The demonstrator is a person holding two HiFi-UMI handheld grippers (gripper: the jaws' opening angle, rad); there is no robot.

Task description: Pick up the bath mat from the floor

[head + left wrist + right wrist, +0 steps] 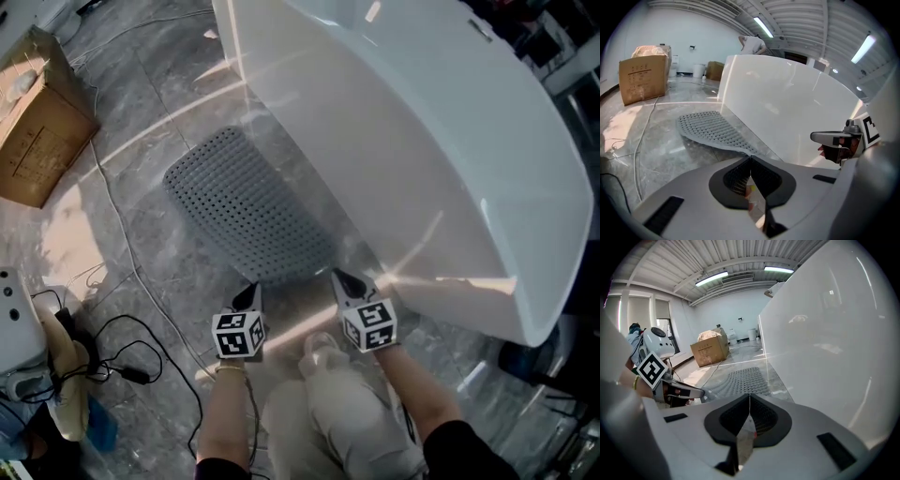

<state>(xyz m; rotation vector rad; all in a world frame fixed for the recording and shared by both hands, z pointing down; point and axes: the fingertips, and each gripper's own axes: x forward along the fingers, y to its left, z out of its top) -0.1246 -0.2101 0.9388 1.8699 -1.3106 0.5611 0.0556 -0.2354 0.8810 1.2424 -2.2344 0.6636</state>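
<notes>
- Bath mat (248, 202) is stretching away ahead of both grippers, its long axis running alongside the tub (422, 141).
- Left gripper (249, 292) and right gripper (345, 279) are clamping its near edge, both equally close.

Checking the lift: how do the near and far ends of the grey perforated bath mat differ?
Near end is raised, far end seems to rest on the grey floor. Near end is clamped by left gripper and right gripper, far end is free. Both perforated.
</notes>
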